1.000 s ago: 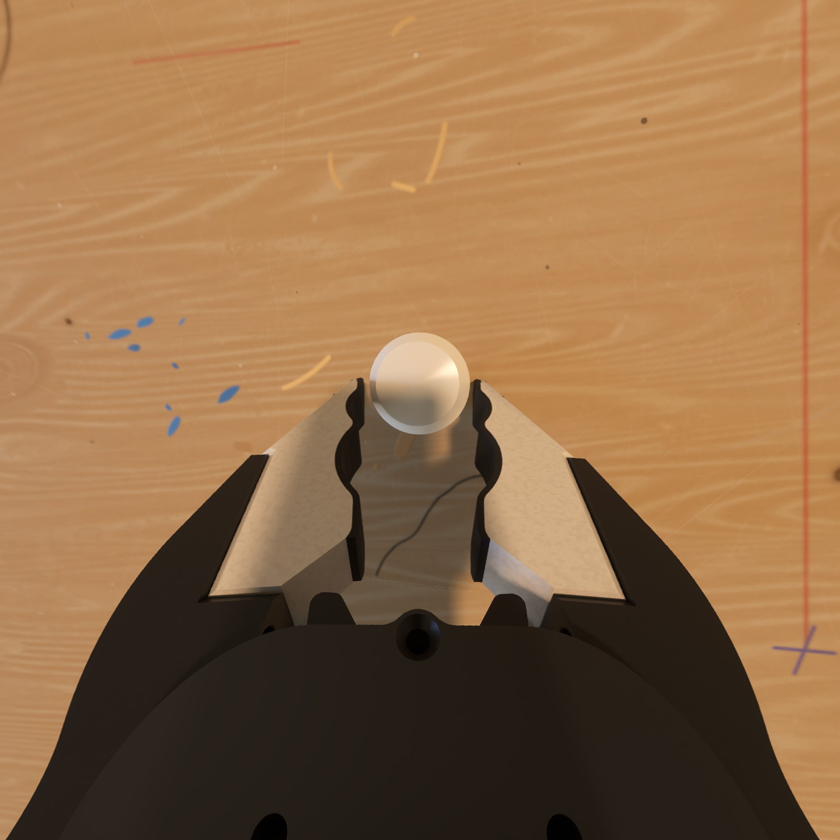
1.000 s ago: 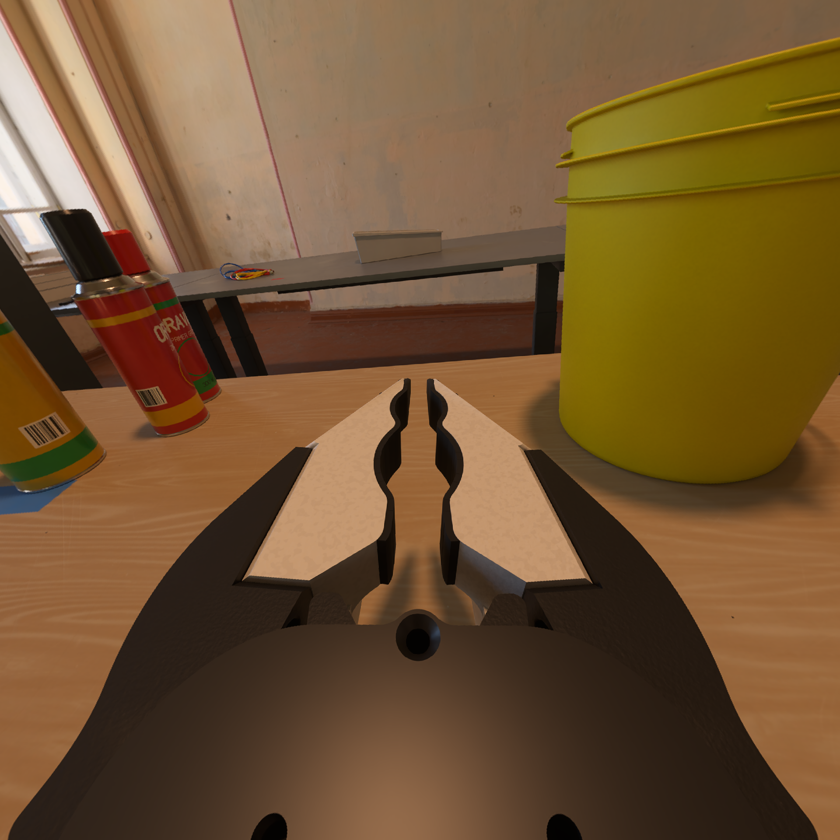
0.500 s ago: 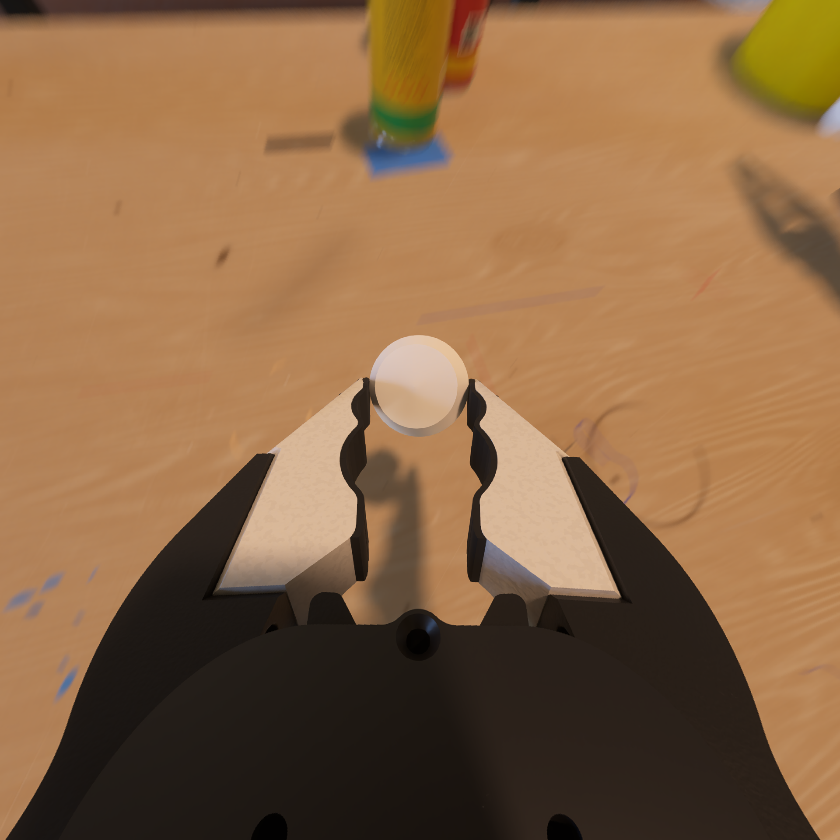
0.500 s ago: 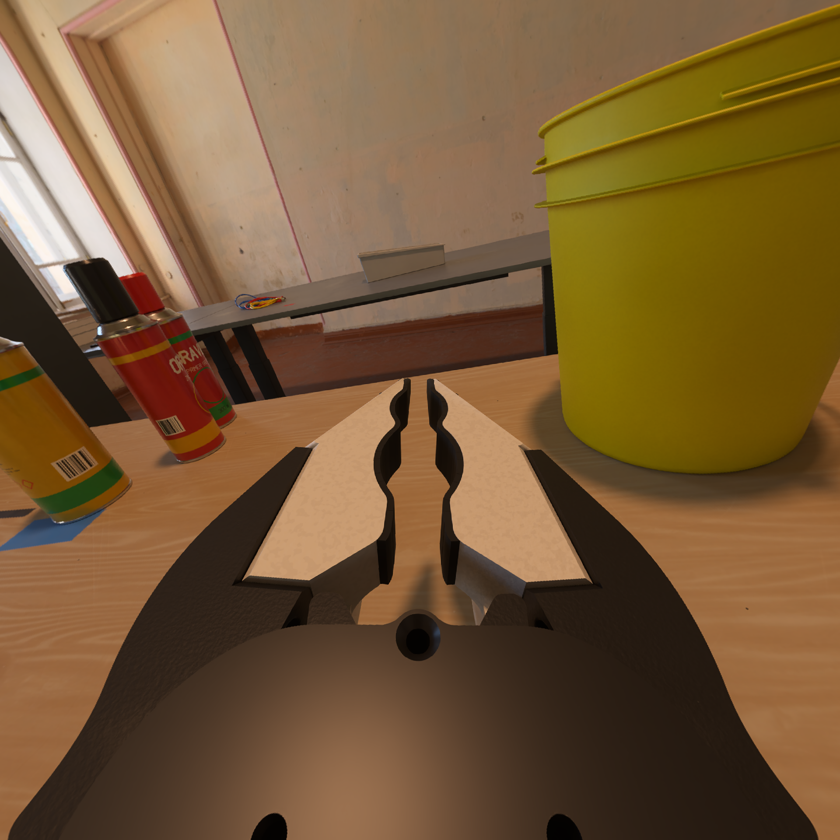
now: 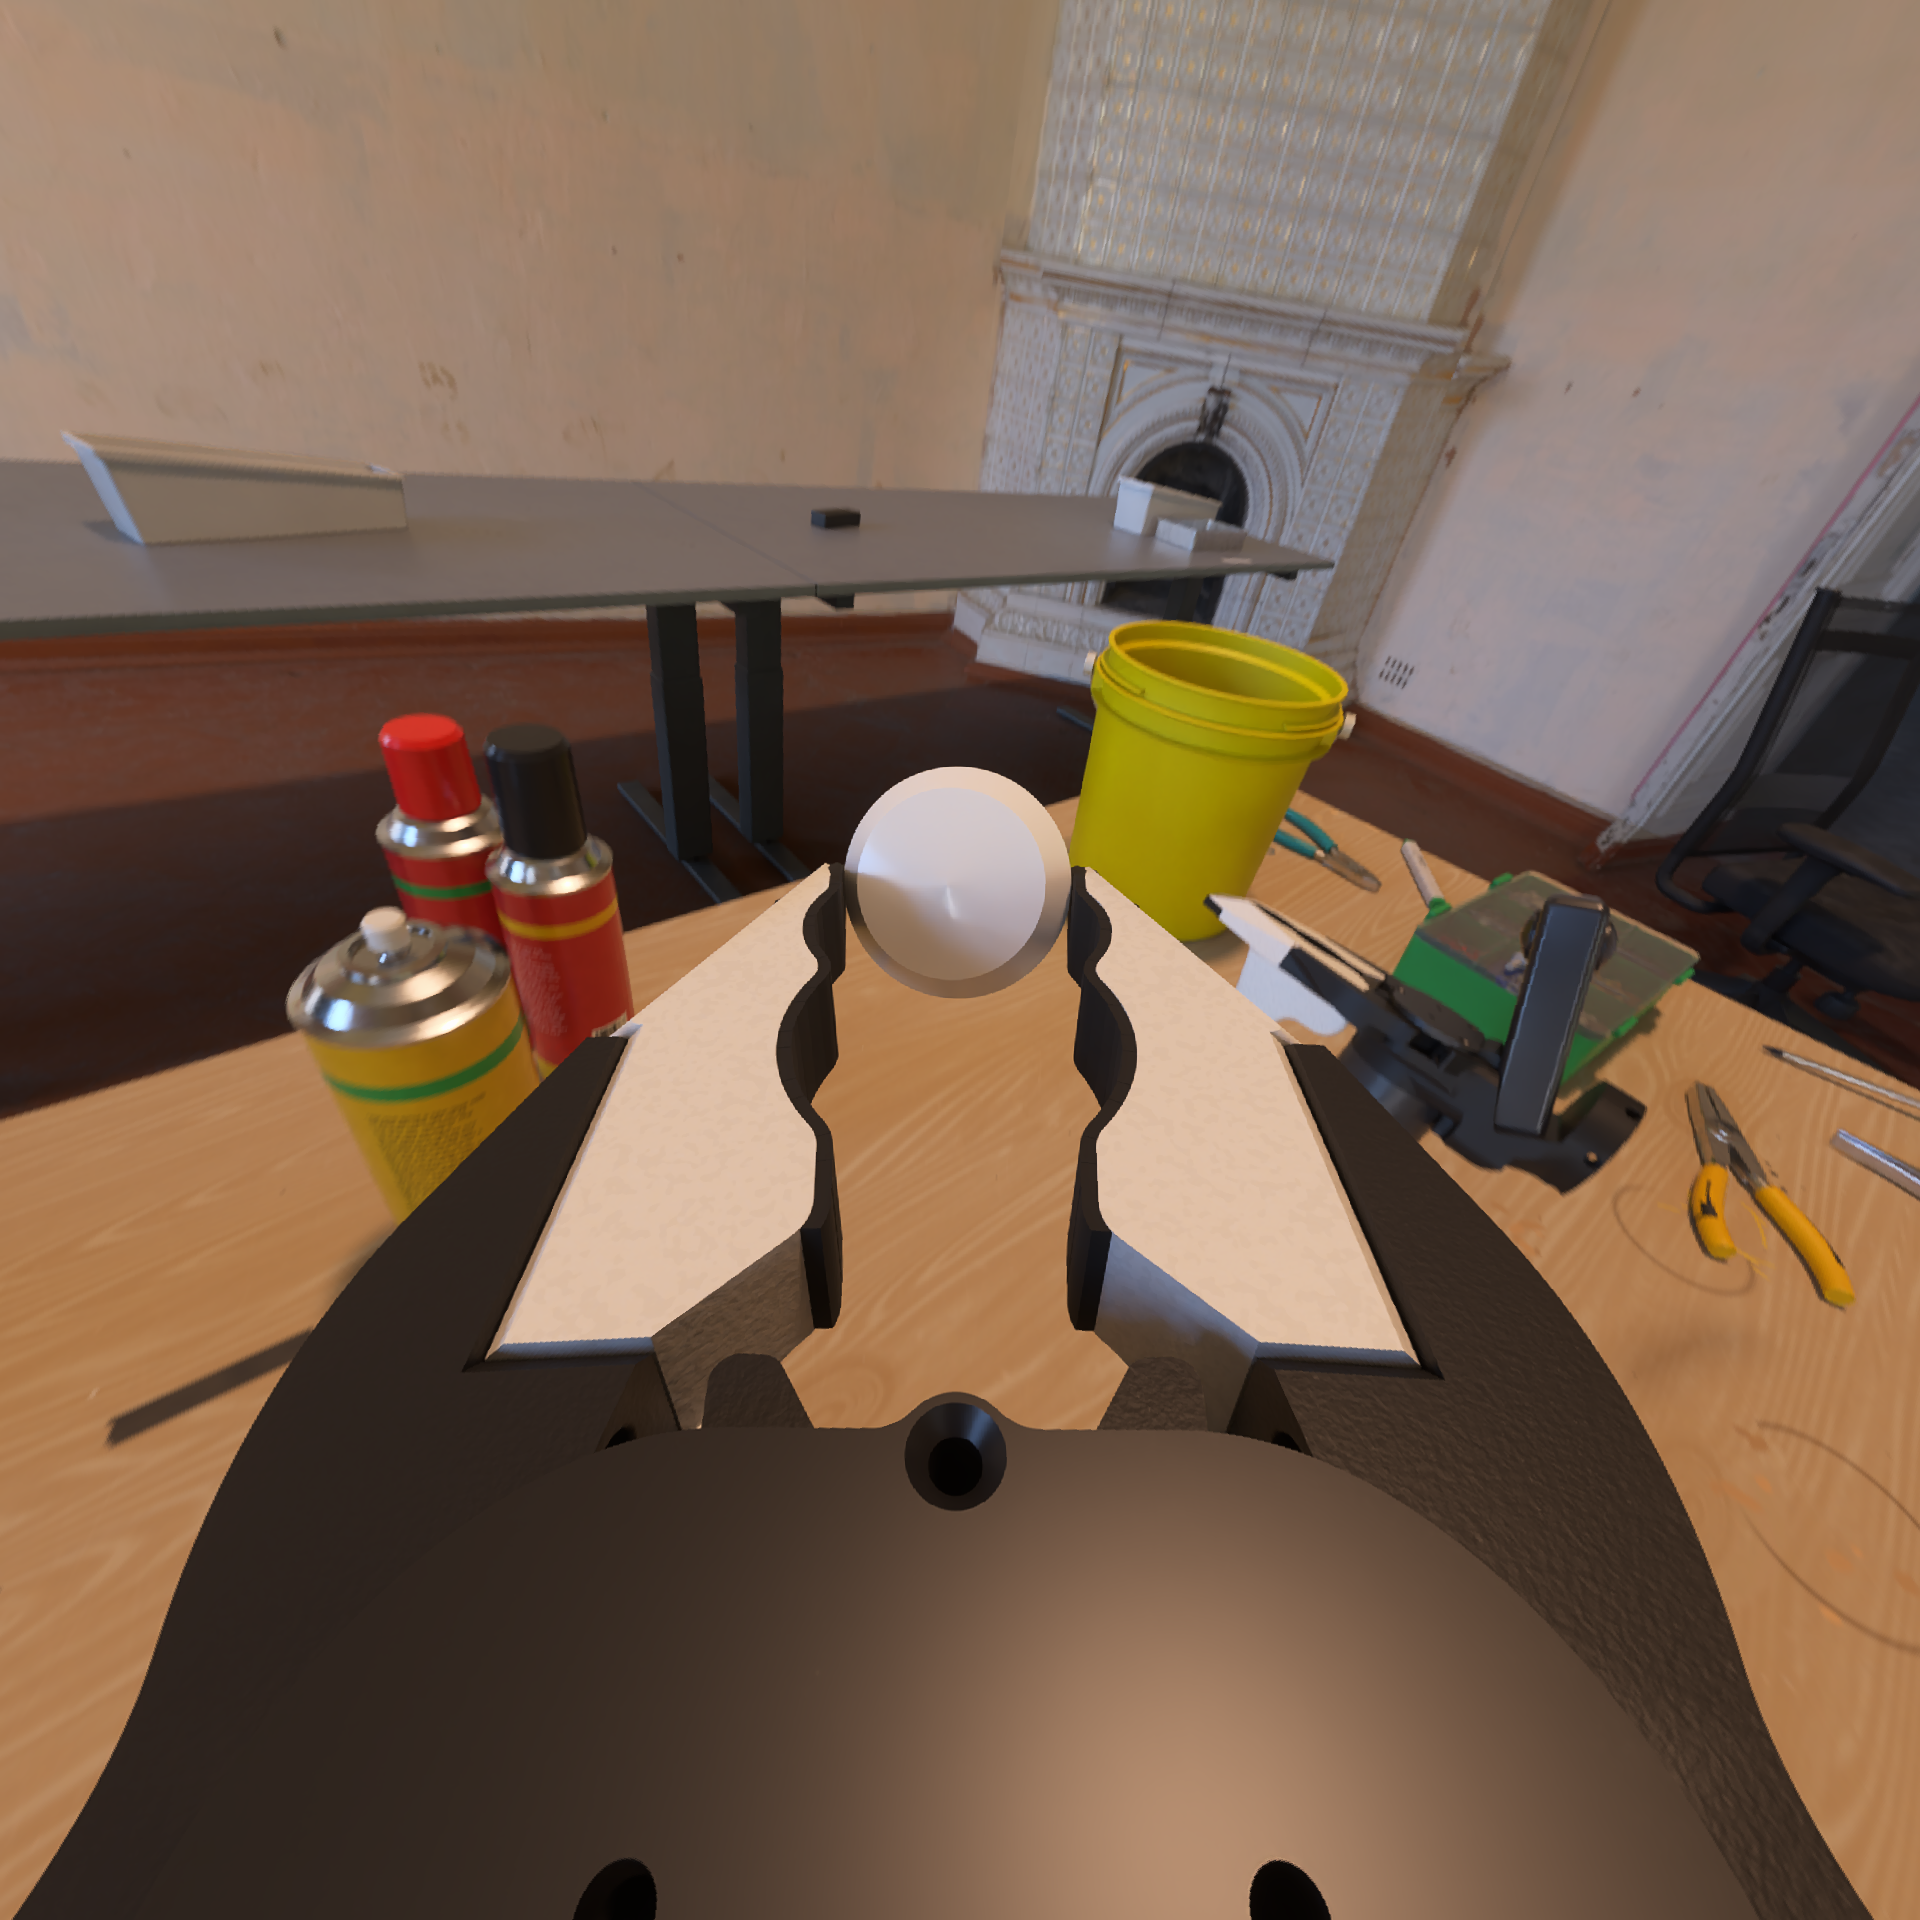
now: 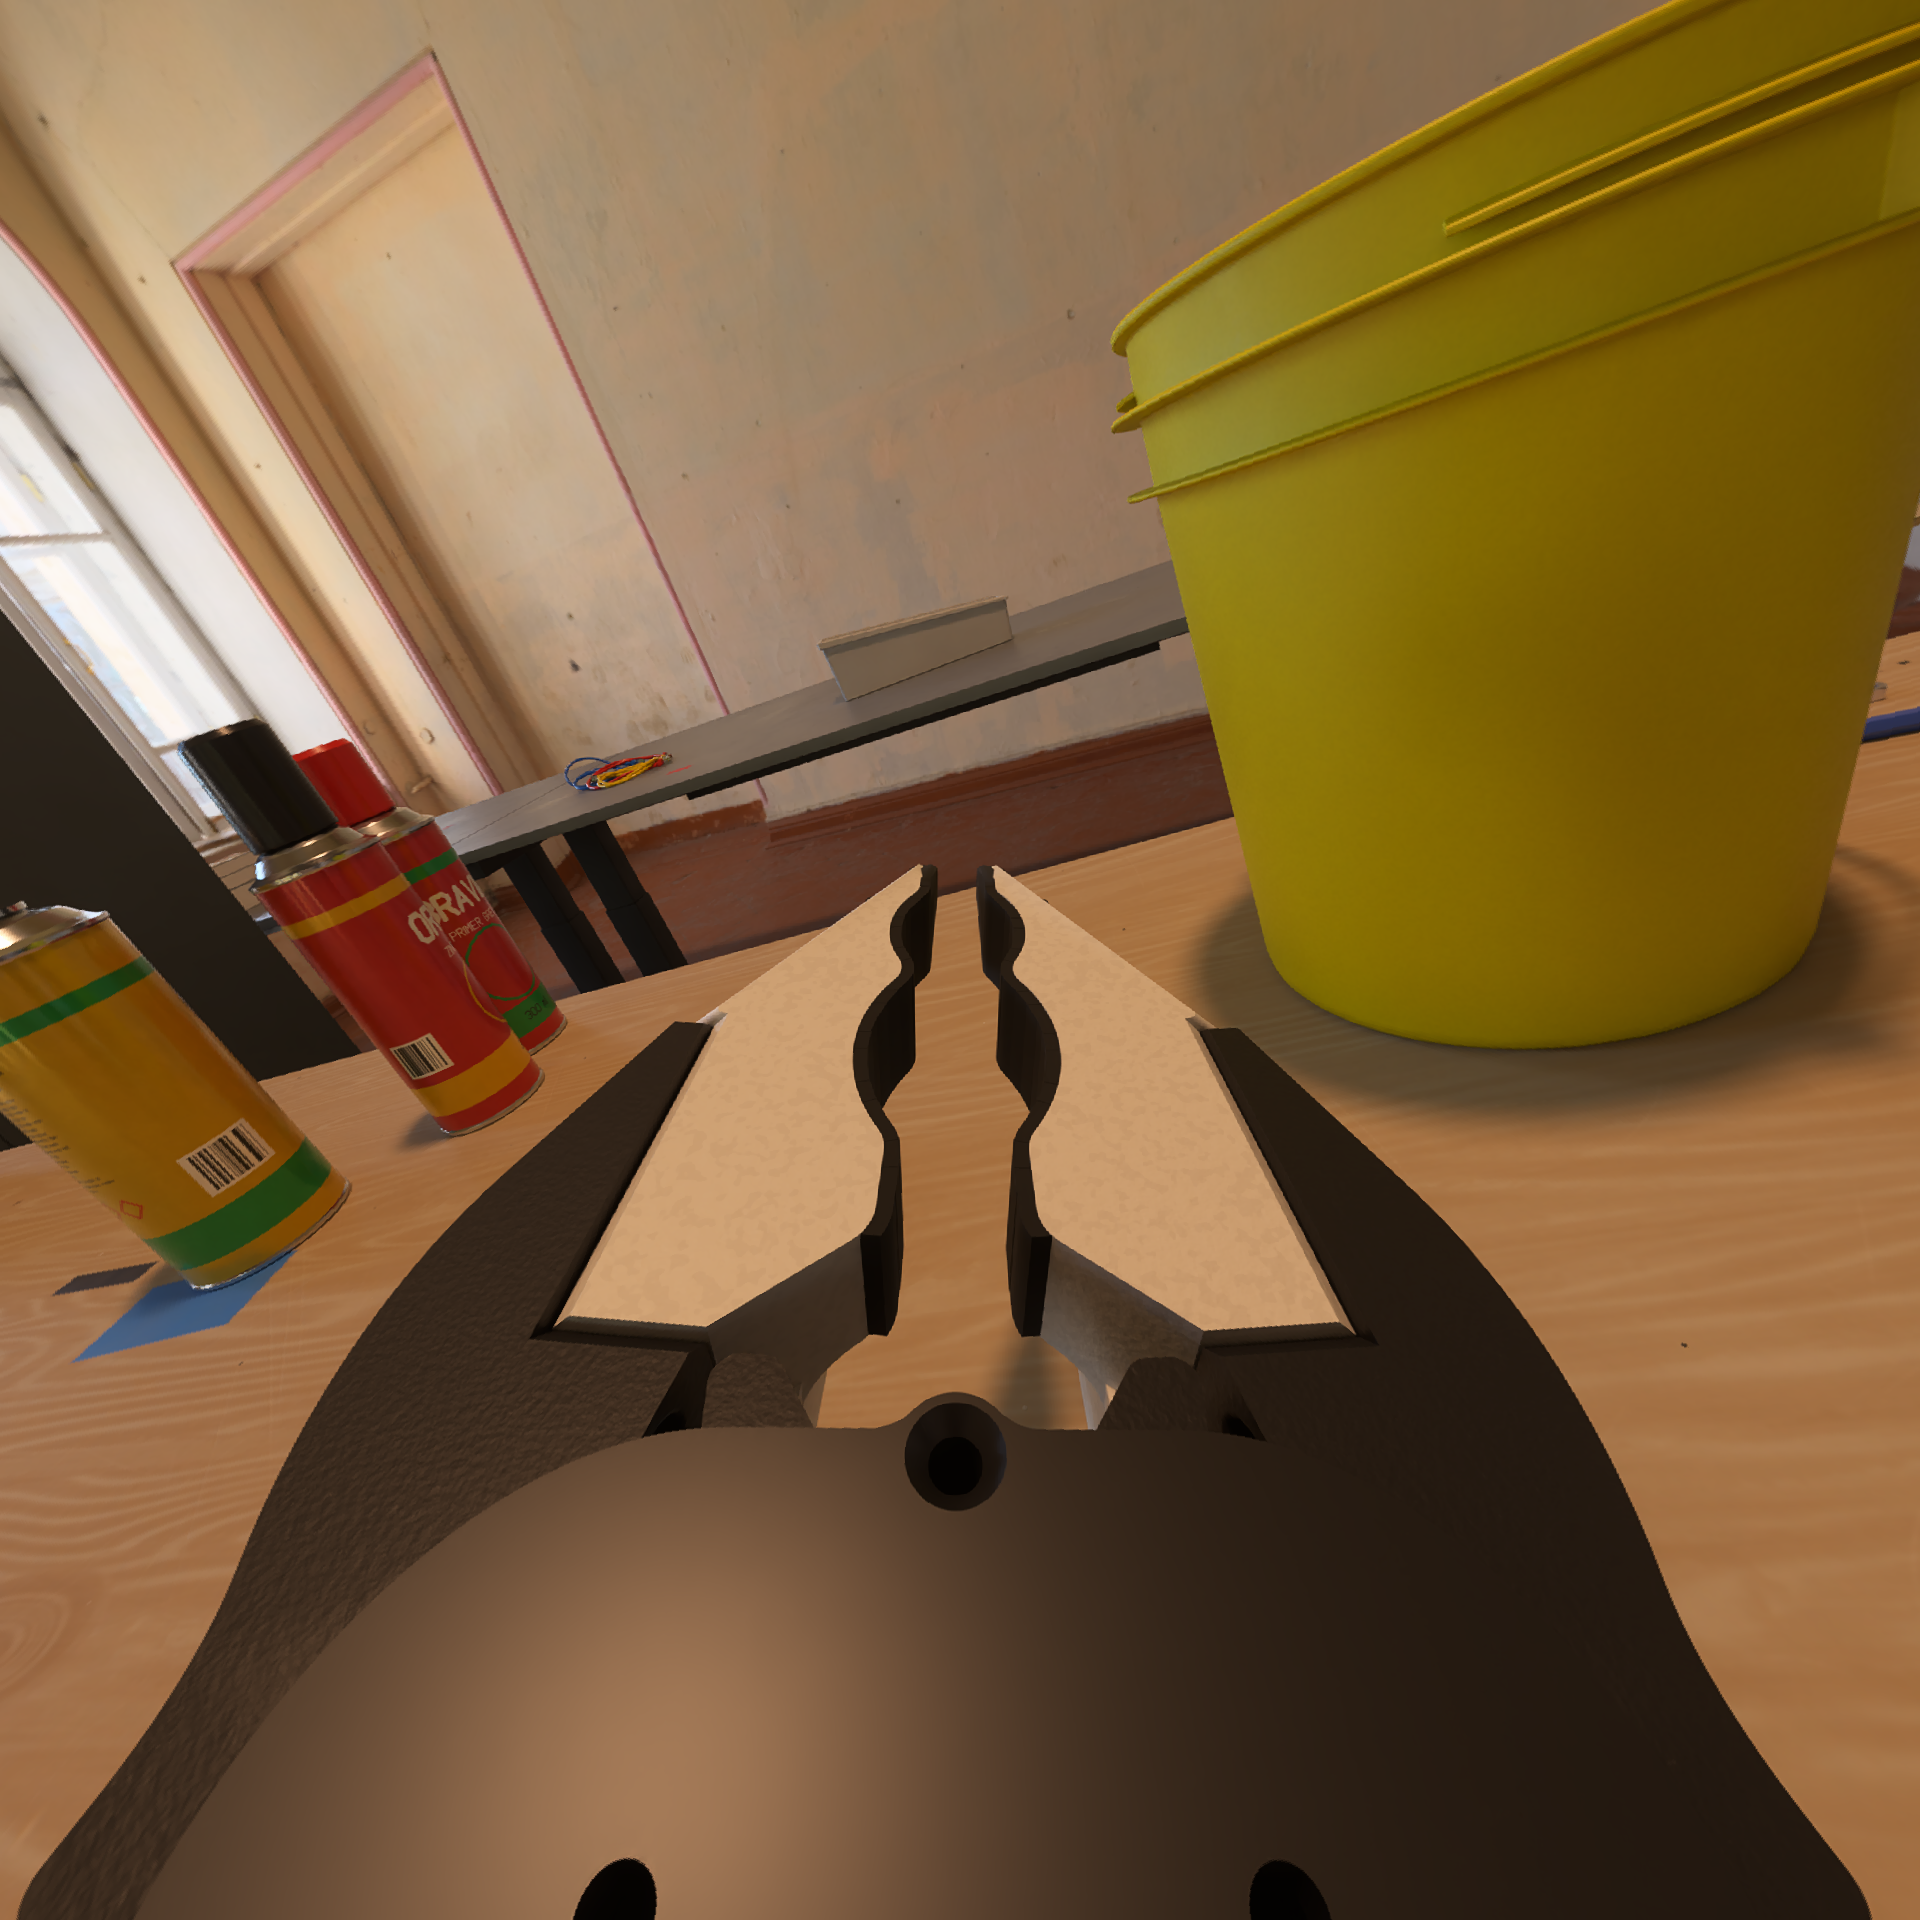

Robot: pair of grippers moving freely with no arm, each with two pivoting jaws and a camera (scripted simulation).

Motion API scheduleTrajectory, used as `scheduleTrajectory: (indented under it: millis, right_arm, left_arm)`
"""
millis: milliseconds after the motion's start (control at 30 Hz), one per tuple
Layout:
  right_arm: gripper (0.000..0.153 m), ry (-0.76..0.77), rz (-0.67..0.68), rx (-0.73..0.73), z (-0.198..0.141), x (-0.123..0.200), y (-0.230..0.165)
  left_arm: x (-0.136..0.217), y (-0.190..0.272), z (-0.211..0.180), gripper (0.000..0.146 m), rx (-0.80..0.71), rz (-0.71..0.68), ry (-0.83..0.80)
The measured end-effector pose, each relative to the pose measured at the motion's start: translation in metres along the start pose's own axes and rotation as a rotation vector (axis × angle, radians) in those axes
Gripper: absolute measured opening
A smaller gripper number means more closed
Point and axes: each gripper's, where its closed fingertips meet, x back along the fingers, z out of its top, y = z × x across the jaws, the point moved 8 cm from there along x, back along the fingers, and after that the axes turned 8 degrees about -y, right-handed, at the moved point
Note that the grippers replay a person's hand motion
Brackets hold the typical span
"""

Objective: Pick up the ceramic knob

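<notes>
The round white ceramic knob (image 5: pixel 954 881) is clamped between the tips of my left gripper (image 5: pixel 954 902), which holds it in the air above the wooden table (image 5: pixel 956 1143), pointing level across the room. My right gripper (image 6: pixel 956 883) has its jaws nearly together with nothing between them, low over the table beside the yellow bucket (image 6: pixel 1558 623). The right gripper also shows in the left wrist view (image 5: pixel 1434 1029), to the right of the bucket (image 5: pixel 1195 769). The knob is not in the right wrist view.
Three spray cans stand at the left: one yellow (image 5: pixel 416 1070), two red (image 5: pixel 551 894) (image 6: pixel 374 935). Pliers with yellow handles (image 5: pixel 1756 1195), a green board (image 5: pixel 1538 966) and small tools lie at the right. A grey bench (image 5: pixel 520 551) stands behind.
My left gripper has lifted the knob off the table and tilted up from facing down to facing level. My right gripper has tilted and shifted a little near the bucket, jaws unchanged.
</notes>
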Motion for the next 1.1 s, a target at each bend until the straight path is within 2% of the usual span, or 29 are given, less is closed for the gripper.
scheduleTrajectory:
  millis: [167,333,467,1100]
  right_arm:
    - [0.007,-0.01,0.004,0.013,-0.001,-0.002,-0.002]
    - [0.007,-0.041,0.02,0.045,-0.006,-0.007,-0.009]
    - [0.008,-0.068,0.026,0.096,-0.009,-0.01,-0.016]
    - [0.008,-0.104,0.032,0.109,-0.013,-0.013,-0.016]
  left_arm:
    - [-0.017,0.002,0.003,0.043,-0.032,0.041,0.021]
    - [-0.012,0.005,0.008,0.043,-0.048,-0.044,-0.012]
    - [-0.011,0.008,0.009,0.043,-0.05,-0.057,-0.02]
    - [-0.033,0.004,0.005,0.043,-0.009,-0.138,-0.06]
